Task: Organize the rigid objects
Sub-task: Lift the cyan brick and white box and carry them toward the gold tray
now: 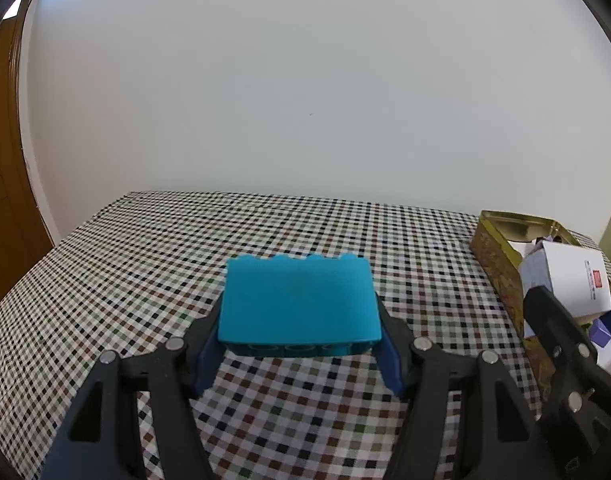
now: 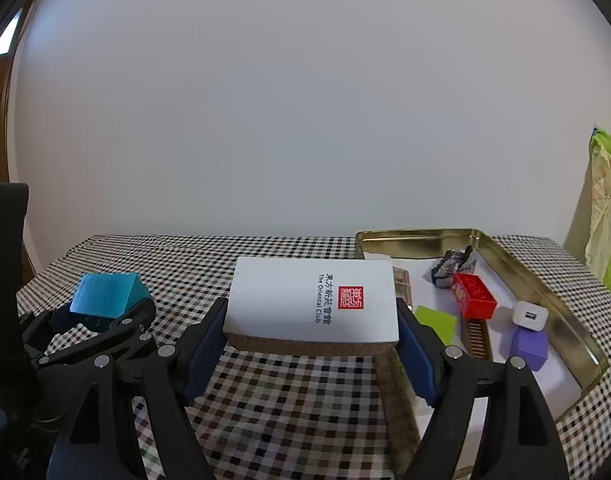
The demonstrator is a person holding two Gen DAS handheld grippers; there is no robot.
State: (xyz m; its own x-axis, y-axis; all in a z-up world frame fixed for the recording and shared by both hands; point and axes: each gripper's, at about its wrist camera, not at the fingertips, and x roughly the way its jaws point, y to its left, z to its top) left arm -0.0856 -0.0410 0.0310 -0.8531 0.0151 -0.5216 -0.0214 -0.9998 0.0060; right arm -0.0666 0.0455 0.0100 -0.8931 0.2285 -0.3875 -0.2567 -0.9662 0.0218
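Note:
My left gripper (image 1: 299, 332) is shut on a blue studded building block (image 1: 297, 304), its pads pressing both short ends, above the chequered tablecloth (image 1: 145, 264). In the right wrist view the same block (image 2: 105, 294) and left gripper (image 2: 105, 320) sit at the left. My right gripper (image 2: 311, 332) is shut on a white box with a red seal (image 2: 305, 300), held by its sides beside the left wall of an open gold tin (image 2: 545, 280). From the left wrist view, the white box (image 1: 565, 284) hangs over the tin (image 1: 493, 240).
Inside the tin lie a red block (image 2: 475, 296), a purple block (image 2: 529, 348), a white charger (image 2: 529, 314), a green piece (image 2: 437, 322) and a dark crumpled item (image 2: 453, 266). A green bag (image 2: 607, 216) hangs at the far right. A white wall stands behind the table.

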